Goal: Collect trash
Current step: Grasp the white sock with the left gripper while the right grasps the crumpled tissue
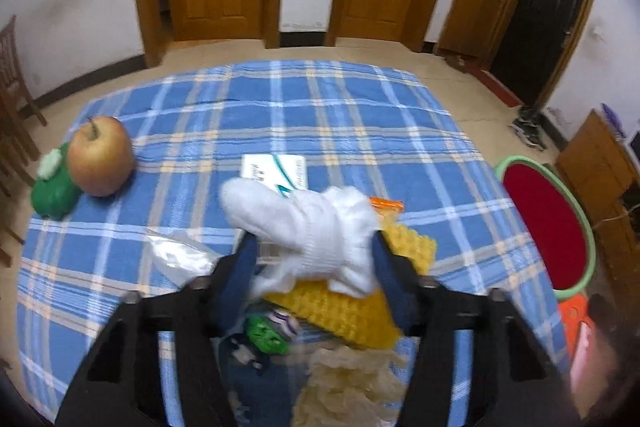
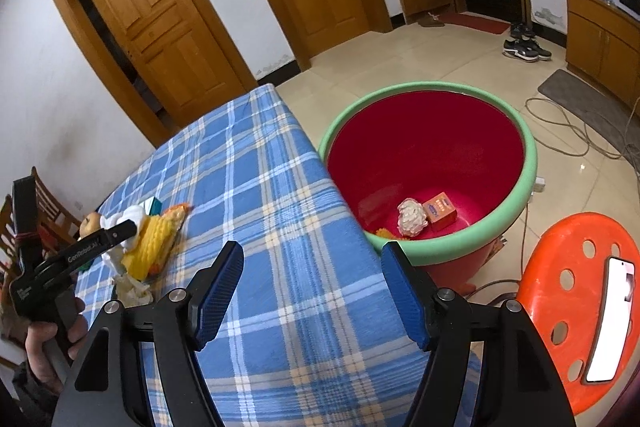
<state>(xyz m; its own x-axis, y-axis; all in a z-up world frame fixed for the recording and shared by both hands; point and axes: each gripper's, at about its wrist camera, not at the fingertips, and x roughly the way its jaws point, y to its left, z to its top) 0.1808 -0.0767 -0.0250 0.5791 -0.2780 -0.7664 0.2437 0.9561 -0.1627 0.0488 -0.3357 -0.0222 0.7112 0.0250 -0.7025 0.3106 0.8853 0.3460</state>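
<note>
Progress: a judgement from how things lie — partly done. 3 items already sit in the bin: a crumpled white wad, a small orange box and a bit of something yellow-orange at the near wall. Several more pieces remain on the bench.

Item in hand: a white glove, soft and knitted, limp, fingers flopping away from the tool. It is above the heap, on the side away from the bin.

Left tool: pinching the white glove between its 2 blue pads; whether the glove is fully clear of the heap is hard to tell through the blur.

Right tool: spread wide, holding nothing, hanging over the bench edge just beside the bin.

Left on the bench: a yellow knitted cloth right under the glove, a clear plastic bag, a crumpled beige wrapper, a small green wrapper and a white carton beyond the glove.

Likely not trash: an apple touching a green toy, well apart from the bin at the far side of the bench.

Bin: red inside, green rim, standing on the floor against the bench side, beside an orange stool carrying a phone.

Next need: my guess, the glove must cross the bench to the bin.
</note>
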